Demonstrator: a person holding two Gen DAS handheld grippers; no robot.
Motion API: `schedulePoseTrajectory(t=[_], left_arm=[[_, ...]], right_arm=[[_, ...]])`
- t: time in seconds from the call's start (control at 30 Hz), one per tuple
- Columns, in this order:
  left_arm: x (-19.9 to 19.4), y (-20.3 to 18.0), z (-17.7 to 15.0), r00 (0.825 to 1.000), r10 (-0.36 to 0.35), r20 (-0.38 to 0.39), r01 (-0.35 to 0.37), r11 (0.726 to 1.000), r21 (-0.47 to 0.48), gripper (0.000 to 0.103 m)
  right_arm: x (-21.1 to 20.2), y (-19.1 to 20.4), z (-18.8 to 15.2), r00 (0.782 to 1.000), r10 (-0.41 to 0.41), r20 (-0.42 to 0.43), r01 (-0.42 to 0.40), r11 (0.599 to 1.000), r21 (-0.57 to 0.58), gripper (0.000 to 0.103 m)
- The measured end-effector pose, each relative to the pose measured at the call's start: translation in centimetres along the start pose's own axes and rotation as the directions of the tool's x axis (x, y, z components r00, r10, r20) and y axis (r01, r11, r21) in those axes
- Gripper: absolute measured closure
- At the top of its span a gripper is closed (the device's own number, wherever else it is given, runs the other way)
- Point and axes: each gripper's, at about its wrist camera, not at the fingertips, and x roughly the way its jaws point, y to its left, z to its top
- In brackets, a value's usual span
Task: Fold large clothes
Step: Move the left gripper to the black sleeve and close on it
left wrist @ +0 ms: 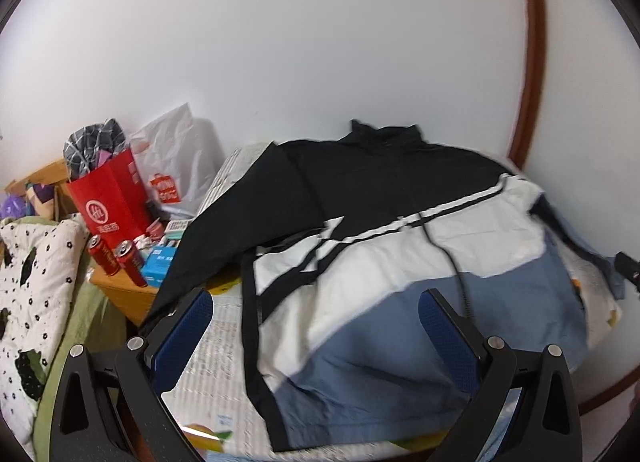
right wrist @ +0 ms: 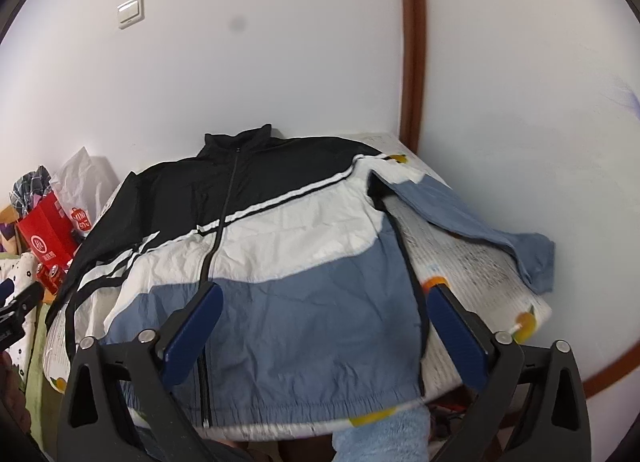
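A black, white and blue zip jacket (right wrist: 280, 229) lies spread front-up on a printed bedsheet (right wrist: 472, 262), collar toward the wall. Its blue right sleeve (right wrist: 480, 213) stretches out to the right. The black left sleeve (left wrist: 224, 221) runs down toward the bed's left edge. My right gripper (right wrist: 324, 294) hovers open above the blue hem area, nothing between its blue pads (right wrist: 196, 326). My left gripper (left wrist: 316, 302) is open too, over the jacket's left side near the black side seam. The left gripper's tip also shows at the left edge (right wrist: 16, 306) in the right wrist view.
Left of the bed, a wooden side table (left wrist: 124, 294) holds a red paper bag (left wrist: 112, 197), a white plastic bag (left wrist: 180, 157), two red cans (left wrist: 120, 258) and a blue box (left wrist: 158, 262). A spotted quilt (left wrist: 36, 274) lies lower left. White wall behind; brown trim (right wrist: 412, 41).
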Motion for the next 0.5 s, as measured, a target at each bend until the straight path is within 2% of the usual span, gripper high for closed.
schedulePoseTrajectory(t=[0.17, 0.3, 0.5], left_arm=[[3.7, 2.5, 0.5, 0.998, 0.024, -0.064, -0.026, 0.999, -0.032, 0.0], [7.3, 4.7, 0.7, 0.991, 0.038, -0.125, -0.046, 0.997, -0.066, 0.0], [11.6, 7.6, 0.6, 0.98, 0.072, -0.186, -0.09, 0.992, -0.092, 0.0]], right_arm=[[3.7, 1.3, 1.4, 0.999, 0.032, -0.028, -0.032, 0.999, -0.012, 0.01], [7.1, 3.0, 2.2, 0.998, 0.023, -0.051, -0.025, 0.999, -0.034, 0.014], [11.7, 5.6, 2.7, 0.994, 0.037, -0.098, -0.045, 0.996, -0.073, 0.015]])
